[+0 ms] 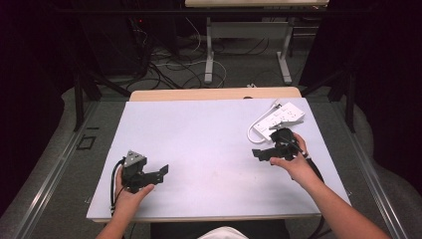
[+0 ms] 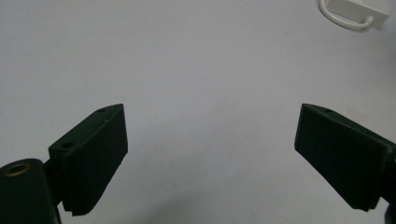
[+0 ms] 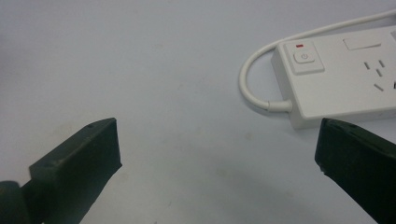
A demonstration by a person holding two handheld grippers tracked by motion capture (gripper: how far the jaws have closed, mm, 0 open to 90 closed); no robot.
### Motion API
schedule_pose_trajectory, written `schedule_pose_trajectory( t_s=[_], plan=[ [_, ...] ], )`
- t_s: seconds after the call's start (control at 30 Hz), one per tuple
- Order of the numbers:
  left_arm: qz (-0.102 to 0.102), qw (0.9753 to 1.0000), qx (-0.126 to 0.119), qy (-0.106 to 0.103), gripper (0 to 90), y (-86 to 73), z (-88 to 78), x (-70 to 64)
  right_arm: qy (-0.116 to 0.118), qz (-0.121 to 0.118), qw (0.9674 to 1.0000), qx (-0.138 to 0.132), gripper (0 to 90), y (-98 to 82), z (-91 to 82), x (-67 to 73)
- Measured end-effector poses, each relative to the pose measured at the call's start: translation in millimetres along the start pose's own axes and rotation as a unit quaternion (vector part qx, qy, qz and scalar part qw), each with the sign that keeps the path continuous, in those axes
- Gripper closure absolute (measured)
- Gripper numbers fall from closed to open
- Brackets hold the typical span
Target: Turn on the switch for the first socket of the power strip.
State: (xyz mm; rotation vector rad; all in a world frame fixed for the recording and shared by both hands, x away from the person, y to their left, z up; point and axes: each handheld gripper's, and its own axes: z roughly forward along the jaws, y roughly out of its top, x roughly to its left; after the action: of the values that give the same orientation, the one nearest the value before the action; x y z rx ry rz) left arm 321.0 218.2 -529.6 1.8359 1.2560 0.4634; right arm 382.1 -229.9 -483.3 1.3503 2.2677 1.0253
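Observation:
A white power strip (image 1: 281,117) lies at the far right of the table, its white cable (image 1: 255,128) looping off its near end. In the right gripper view the power strip (image 3: 345,79) lies just ahead on the right, with a power button (image 3: 303,57) and a small red mark near the cable (image 3: 252,88). My right gripper (image 1: 261,153) hovers just in front of the strip, open and empty (image 3: 218,123). My left gripper (image 1: 158,178) rests near the front left, open over bare table (image 2: 211,112). The strip's corner (image 2: 357,9) shows far off in the left gripper view.
The white table top (image 1: 209,144) has a wooden strip (image 1: 214,93) along its far edge. Beyond it, cables (image 1: 169,64) lie on the floor around the legs of another table (image 1: 209,55). Dark frame bars stand at both sides.

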Motion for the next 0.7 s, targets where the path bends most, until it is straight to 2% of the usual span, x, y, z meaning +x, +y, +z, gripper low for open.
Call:
schedule_pose_trajectory(
  t_s=[0.2, 0.37, 0.47, 0.7],
  plan=[
    [-0.003, 1.0, -0.002, -0.001, 9.5, -0.4, 1.2, -0.7, 0.007, 0.011, 0.9999, -0.012, 0.0, -18.5, -7.1, -1.2],
    [0.0, 1.0, -0.004, 0.002, 9.4, -0.6, 1.6, -0.7, 0.003, 0.015, 0.9996, -0.025, 0.0, -35.4, -14.7, -0.9],
    [-0.004, 1.0, 0.0, 0.0, 9.4, -0.5, 1.4, -1.0, 0.001, 0.015, 0.9995, -0.029, 0.0, -40.4, -17.2, -1.3],
    [-0.001, 1.0, 0.002, 0.001, 9.4, -0.6, 1.7, -0.6, 0.005, 0.031, 0.9988, -0.039, 0.0, -57.0, -21.5, -2.9]
  ],
)
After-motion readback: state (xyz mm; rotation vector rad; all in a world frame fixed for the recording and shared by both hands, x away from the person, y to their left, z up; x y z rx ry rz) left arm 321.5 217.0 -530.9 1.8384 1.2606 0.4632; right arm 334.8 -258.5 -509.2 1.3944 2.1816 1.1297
